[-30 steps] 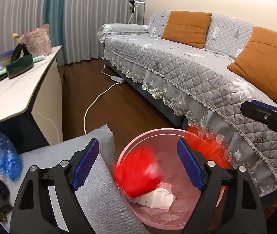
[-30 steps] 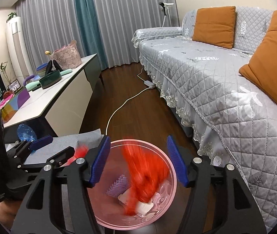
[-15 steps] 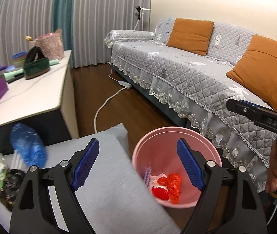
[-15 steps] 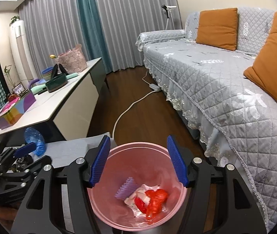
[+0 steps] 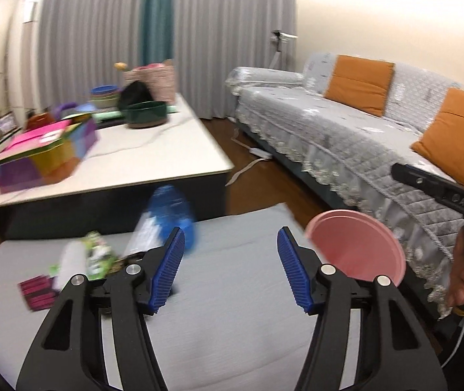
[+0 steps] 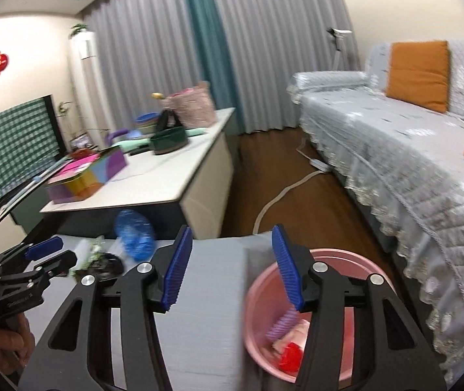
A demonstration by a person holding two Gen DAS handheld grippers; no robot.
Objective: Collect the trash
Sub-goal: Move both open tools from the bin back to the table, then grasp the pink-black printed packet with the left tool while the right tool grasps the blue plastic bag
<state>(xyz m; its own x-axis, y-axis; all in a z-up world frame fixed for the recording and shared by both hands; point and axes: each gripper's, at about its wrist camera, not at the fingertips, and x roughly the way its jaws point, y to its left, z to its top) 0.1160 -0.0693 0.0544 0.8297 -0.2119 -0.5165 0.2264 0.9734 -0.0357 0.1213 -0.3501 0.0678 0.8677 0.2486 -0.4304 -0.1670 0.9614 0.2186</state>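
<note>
Trash (image 5: 101, 257) lies bunched on the grey pad (image 5: 232, 293), left of the pink bin (image 6: 313, 319). Both grippers, left (image 5: 230, 268) and right (image 6: 228, 265), hang empty with fingers wide. Best approach: lower over 1 piece, then close squarely.

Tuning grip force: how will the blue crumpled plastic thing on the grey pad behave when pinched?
The blue plastic piece looks thin, translucent and crumpled, so probably floppy and very light. It would likely collapse between the pads rather than resist. Its surface seems glossy, so it may slip; blur hides details.
</note>
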